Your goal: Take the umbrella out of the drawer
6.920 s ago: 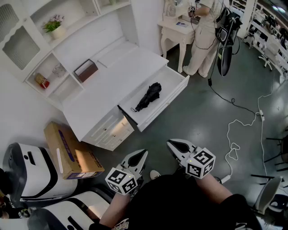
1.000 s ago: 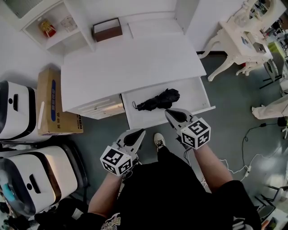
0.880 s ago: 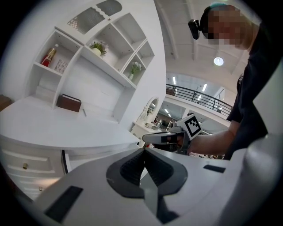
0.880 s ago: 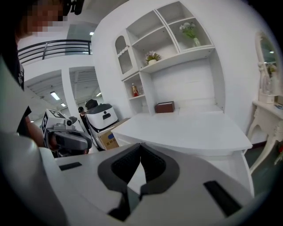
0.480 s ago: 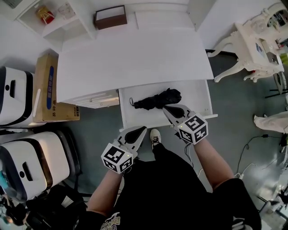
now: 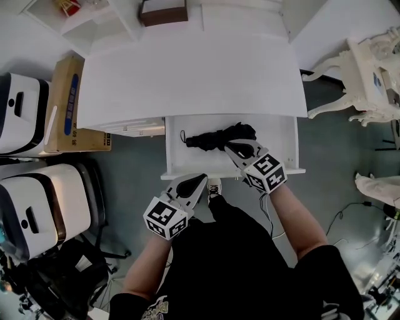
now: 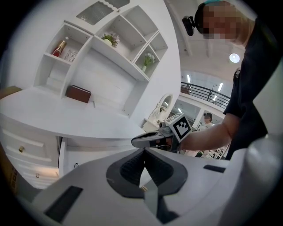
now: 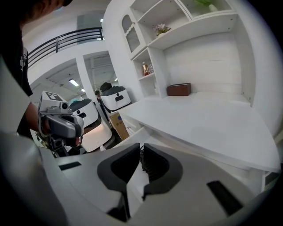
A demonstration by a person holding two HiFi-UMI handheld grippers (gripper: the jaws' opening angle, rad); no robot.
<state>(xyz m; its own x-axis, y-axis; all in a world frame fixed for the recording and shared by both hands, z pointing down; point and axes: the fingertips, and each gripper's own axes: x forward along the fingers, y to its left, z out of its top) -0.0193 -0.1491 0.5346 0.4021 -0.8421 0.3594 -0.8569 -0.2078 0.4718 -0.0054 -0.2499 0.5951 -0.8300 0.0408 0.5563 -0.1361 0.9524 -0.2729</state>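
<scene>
A folded black umbrella [image 6: 212, 138] lies crosswise in the open white drawer [image 6: 187, 161], its wrist loop at the left end. My right gripper [image 6: 230, 148] is shut and empty. Its tip points into the drawer, over the near side of the umbrella's thick right end; I cannot tell whether it touches. In the right gripper view the jaws [image 8: 141, 148] hide most of the umbrella. My left gripper [image 6: 200, 180] is shut and empty, with its tip at the drawer's front edge. In the left gripper view [image 7: 143, 152] it looks over the drawer at the right gripper [image 7: 150, 140].
The white desk top [image 6: 194, 75] overhangs the drawer's back, with a brown box [image 6: 162, 11] at its rear. Small closed drawers [image 6: 134, 128] sit left of the open one. A cardboard box [image 6: 65, 106] and white machines [image 6: 37, 212] stand at the left, a white side table [image 6: 369, 69] at the right.
Both grippers have come forward and down toward the drawer. The right tip now lies over the umbrella's right end, and the left tip has reached the drawer's front edge.
</scene>
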